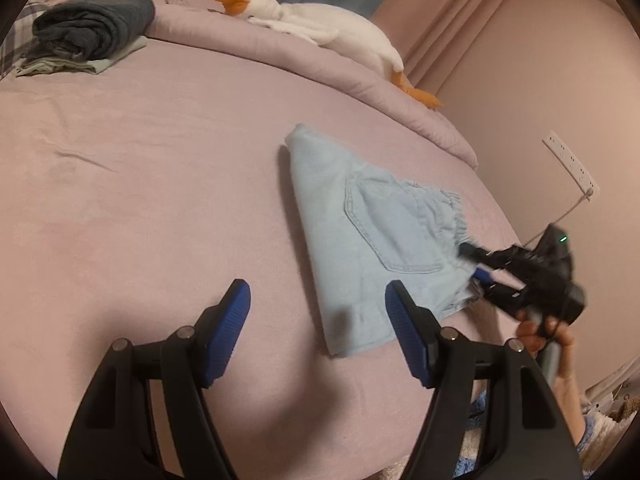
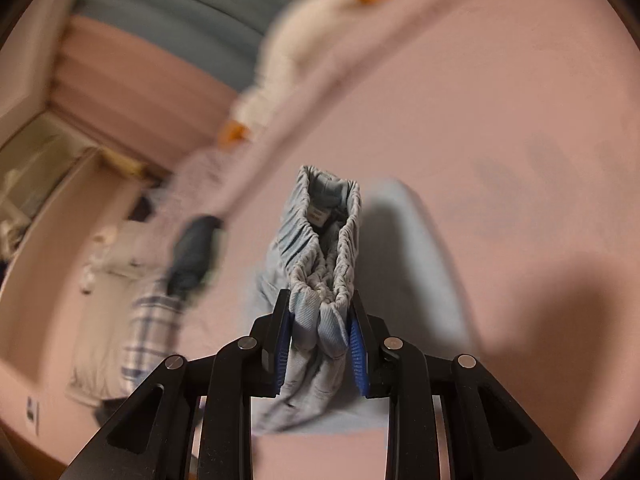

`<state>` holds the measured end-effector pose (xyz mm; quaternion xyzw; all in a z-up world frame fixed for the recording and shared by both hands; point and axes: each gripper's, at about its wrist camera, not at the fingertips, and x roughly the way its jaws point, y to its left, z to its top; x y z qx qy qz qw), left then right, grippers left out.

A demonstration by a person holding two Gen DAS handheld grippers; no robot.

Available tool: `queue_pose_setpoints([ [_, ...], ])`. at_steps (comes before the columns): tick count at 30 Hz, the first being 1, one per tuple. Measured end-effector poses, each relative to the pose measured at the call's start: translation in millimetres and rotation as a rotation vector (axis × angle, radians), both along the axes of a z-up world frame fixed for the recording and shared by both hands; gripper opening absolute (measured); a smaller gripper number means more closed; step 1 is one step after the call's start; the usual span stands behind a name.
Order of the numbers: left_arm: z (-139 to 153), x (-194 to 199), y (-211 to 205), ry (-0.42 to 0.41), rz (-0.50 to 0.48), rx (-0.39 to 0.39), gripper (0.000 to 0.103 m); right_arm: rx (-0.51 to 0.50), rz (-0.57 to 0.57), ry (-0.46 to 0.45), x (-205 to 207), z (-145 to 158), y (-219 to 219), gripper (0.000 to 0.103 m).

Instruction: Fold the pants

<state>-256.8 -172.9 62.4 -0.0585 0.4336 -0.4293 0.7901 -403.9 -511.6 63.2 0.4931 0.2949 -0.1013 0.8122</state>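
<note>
Light-blue denim shorts, folded, lie near the right edge of the pink bed.
The right gripper pinches their gathered waistband; the left gripper hangs spread above the sheet. A stack of folded clothes and a plush goose sit at the far edge.

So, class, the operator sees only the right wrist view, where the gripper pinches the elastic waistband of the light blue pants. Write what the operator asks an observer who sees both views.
Operator: Is the left gripper holding anything?
Observer: No, the left gripper is open above the sheet.
Operator: How do the pants lie?
Observer: The pants lie folded on the bed, back pocket up.
Operator: Where does the right gripper hold them?
Observer: The right gripper grips their edge nearest the wall.
</note>
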Motion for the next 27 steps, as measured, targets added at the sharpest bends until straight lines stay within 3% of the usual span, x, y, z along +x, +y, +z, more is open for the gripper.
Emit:
queue_pose_setpoints([
  [3, 5.1, 1.8, -12.2, -0.02, -0.024, 0.02, 0.069, 0.067, -0.035, -0.023, -7.7, -25.2, -7.2, 0.028],
  [9, 19.8, 10.8, -54.6, -0.093, -0.094, 0.061, 0.069, 0.006, 0.016, 0.016, -2.0, -12.5, -5.5, 0.028],
  [11, 23.9, 14.9, -72.4, -0.118, -0.114, 0.07, 0.068, 0.012, 0.012, 0.018, -6.6, -6.4, -7.6, 0.034],
  [13, 27.2, 18.3, -91.0, -0.129, -0.138, 0.07, 0.067, -0.113, -0.003, 0.024, -13.0, 10.9, -1.3, 0.038],
  [14, 27.7, 18.8, -97.0, -0.131, -0.146, 0.066, 0.065, -0.247, -0.023, 0.048, -16.4, 25.6, 5.1, 0.038],
  [17, 29.6, 19.4, -129.6, -0.134, -0.196, 0.063, 0.049, -0.462, -0.027, 0.038, -16.1, 52.0, 20.6, 0.038],
  [19, 28.9, 18.8, -151.6, -0.133, -0.24, 0.071, 0.03, -0.51, 0.021, -0.005, -9.0, 58.3, 29.5, 0.038],
  [21, 27.5, 16.1, -179.2, -0.137, -0.301, 0.085, 0.023, -0.54, 0.093, -0.004, 6.2, 54.7, 39.2, 0.027],
  [22, 26.7, 14.3, -191.5, -0.135, -0.329, 0.086, 0.021, -0.548, 0.117, 0.015, 12.6, 50.3, 41.9, 0.019],
  [25, 15.0, 10.9, -232.1, -0.113, -0.42, 0.142, 0.023, -0.599, 0.147, 0.121, 26.8, 31.7, 48.2, 0.016],
  [27, -7.1, 15.2, -257.9, -0.088, -0.439, 0.257, 0.025, -0.597, 0.171, 0.184, 30.2, 19.2, 45.1, 0.015],
])
